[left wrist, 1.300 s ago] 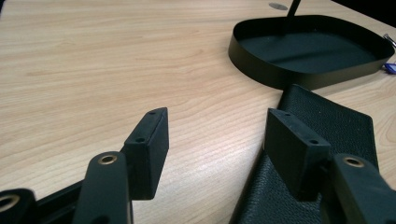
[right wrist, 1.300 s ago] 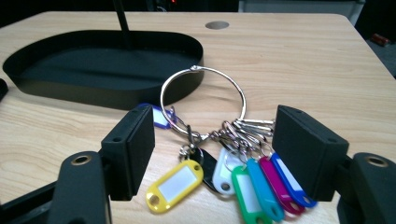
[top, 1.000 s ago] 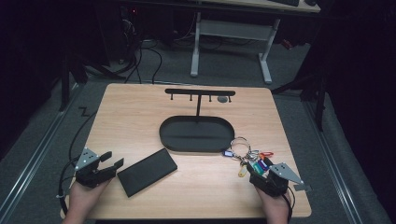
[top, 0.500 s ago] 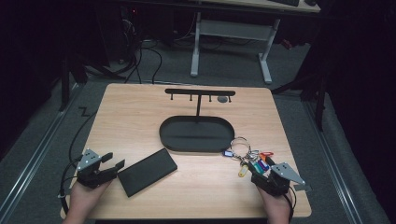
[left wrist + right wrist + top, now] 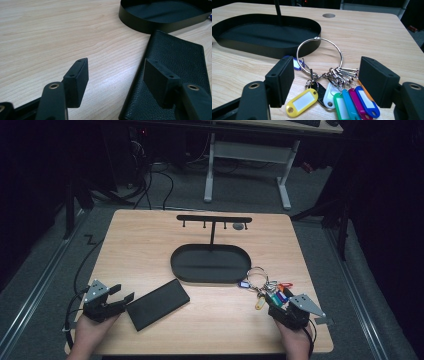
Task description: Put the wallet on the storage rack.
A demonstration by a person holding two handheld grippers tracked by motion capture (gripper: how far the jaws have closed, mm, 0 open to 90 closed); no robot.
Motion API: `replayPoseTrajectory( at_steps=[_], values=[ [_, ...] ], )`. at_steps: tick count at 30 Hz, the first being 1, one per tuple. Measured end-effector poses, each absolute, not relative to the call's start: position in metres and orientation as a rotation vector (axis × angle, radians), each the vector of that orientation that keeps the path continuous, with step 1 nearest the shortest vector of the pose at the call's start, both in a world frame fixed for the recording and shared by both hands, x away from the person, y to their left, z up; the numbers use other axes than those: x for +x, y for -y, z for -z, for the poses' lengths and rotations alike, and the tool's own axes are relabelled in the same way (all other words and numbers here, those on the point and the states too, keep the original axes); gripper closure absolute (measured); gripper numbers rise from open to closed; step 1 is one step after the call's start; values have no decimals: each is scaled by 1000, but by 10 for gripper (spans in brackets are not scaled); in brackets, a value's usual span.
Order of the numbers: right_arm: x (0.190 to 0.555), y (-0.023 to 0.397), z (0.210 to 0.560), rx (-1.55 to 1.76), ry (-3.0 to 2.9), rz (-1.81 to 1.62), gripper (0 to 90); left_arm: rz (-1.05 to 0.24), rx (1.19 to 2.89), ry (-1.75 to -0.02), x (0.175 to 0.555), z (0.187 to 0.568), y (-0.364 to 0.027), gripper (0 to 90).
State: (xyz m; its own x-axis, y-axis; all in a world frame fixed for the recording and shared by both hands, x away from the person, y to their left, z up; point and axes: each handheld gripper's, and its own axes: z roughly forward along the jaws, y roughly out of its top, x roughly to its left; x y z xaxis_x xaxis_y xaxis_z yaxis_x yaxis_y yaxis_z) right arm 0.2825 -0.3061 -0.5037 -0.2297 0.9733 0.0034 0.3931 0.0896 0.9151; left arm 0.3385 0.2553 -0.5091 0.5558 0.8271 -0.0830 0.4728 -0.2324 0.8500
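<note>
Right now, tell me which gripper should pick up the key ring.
Right. The right gripper has its jaws open on either side of the key ring and its tags. The left gripper sits across the table by the black wallet.

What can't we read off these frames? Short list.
- Wallet: near end cut off by the bottom edge in the left gripper view, partly behind a jaw; contents hidden, it lies closed.
- Key tags: lower ends cut off by the bottom edge in the right gripper view; labels look blank; too small in the high view.
- Rack hooks: tiny in the high view; count unclear.
</note>
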Motion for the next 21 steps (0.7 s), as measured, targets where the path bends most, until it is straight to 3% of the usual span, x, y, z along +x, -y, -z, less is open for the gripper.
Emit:
replayPoseTrajectory(
  at_steps=[21],
  values=[
    [284, 304, 506, 1354, -1732, -1113, 291, -337, 1920, -1007, 340, 517, -248, 420]
  ],
)
